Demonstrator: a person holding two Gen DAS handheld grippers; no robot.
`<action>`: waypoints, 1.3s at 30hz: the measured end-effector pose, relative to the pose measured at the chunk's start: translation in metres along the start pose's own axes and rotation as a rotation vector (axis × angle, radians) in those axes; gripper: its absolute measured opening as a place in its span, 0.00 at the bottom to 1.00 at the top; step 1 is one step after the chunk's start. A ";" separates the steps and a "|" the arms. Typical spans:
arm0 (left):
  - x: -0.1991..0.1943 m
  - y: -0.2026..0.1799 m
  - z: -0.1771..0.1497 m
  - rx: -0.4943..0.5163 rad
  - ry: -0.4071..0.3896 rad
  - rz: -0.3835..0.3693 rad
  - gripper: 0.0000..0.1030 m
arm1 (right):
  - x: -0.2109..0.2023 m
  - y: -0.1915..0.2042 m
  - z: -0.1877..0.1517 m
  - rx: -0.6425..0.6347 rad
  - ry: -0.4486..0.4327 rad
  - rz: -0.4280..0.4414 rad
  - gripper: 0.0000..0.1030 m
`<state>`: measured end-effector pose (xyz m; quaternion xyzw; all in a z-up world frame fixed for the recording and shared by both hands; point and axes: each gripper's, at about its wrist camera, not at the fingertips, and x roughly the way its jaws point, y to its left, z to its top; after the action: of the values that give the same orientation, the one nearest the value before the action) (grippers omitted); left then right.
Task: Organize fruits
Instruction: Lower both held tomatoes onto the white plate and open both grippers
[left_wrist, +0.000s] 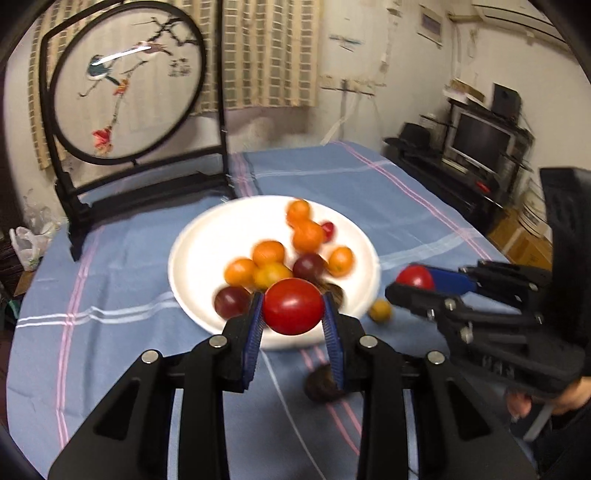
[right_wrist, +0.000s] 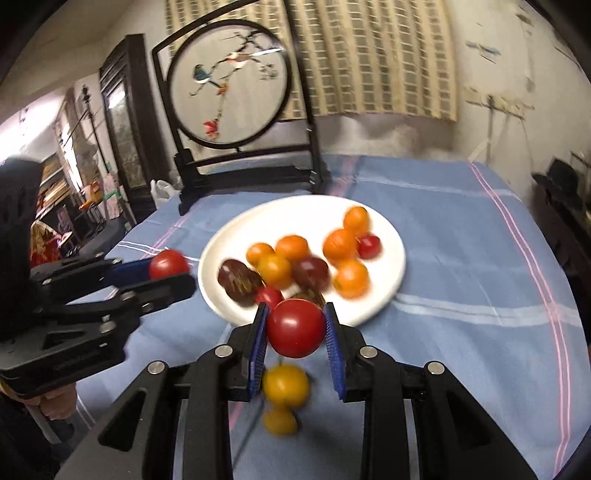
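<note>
My left gripper (left_wrist: 293, 308) is shut on a red tomato (left_wrist: 293, 314), held above the near rim of a white plate (left_wrist: 207, 243). My right gripper (right_wrist: 295, 323) is shut on a second red tomato (right_wrist: 295, 330), also raised over the plate's (right_wrist: 388, 229) near edge. Each gripper shows in the other's view, the right gripper (left_wrist: 413, 284) and the left gripper (right_wrist: 173, 273), each with its tomato. The plate holds several orange, dark purple and small red tomatoes. Two yellow tomatoes (right_wrist: 285, 386) and a dark fruit (left_wrist: 323, 386) lie on the blue cloth in front of the plate.
A round embroidered screen in a black stand (left_wrist: 129, 85) sits at the back left of the blue striped tablecloth (left_wrist: 369, 192). A TV stand (left_wrist: 476, 147) is off the table's right side. A hand (left_wrist: 535, 402) grips the right tool's handle.
</note>
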<state>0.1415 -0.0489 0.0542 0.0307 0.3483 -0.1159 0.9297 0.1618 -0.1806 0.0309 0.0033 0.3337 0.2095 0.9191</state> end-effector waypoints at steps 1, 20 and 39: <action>0.006 0.006 0.005 -0.016 0.001 0.011 0.30 | 0.005 0.002 0.005 -0.005 0.004 0.007 0.29; 0.077 0.057 0.023 -0.137 0.057 0.141 0.67 | 0.081 0.021 0.026 -0.033 0.080 0.056 0.57; 0.017 0.019 -0.061 -0.148 0.053 0.079 0.84 | 0.009 -0.002 -0.064 -0.028 0.188 -0.029 0.66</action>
<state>0.1200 -0.0251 -0.0035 -0.0214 0.3787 -0.0522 0.9238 0.1295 -0.1879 -0.0242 -0.0343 0.4156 0.2003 0.8866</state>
